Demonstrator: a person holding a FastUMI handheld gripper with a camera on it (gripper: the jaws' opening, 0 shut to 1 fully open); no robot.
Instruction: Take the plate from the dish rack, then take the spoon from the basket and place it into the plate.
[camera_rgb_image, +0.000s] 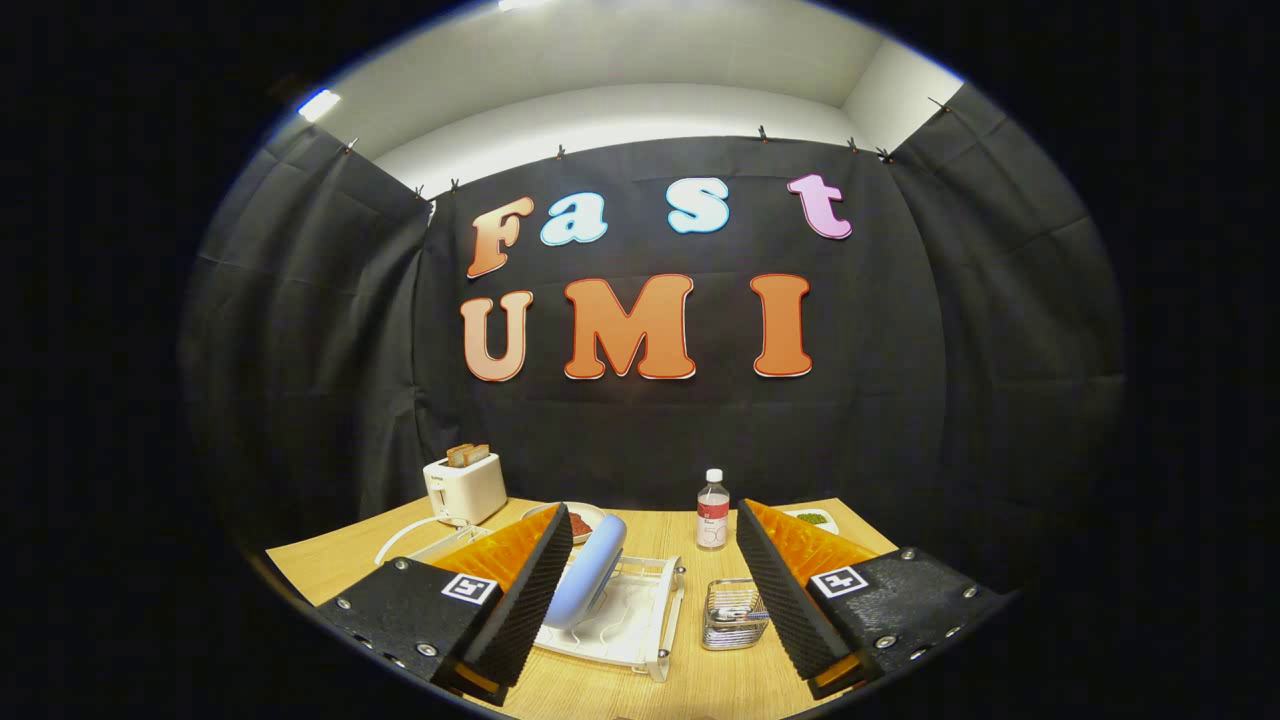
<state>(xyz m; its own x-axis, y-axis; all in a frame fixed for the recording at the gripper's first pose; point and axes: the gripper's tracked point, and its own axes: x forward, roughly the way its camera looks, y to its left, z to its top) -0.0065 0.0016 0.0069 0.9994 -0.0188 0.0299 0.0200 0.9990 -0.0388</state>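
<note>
A pale blue plate (590, 580) stands on edge in the white dish rack (645, 625), just ahead of my left finger and partly hidden by it. A small wire basket (733, 612) with cutlery inside sits on the wooden table right of the rack, close to my right finger; I cannot make out a spoon among the contents. My gripper (650, 525) hovers above the table's near side, open wide with nothing between its black ribbed fingers (535, 590).
A white toaster (465, 487) with bread slices stands at the back left, its cord looping over the table. A clear bottle (712, 510) stands at the back middle. A dish with red food (580, 520) and a small dish with green food (815, 518) sit behind the fingers.
</note>
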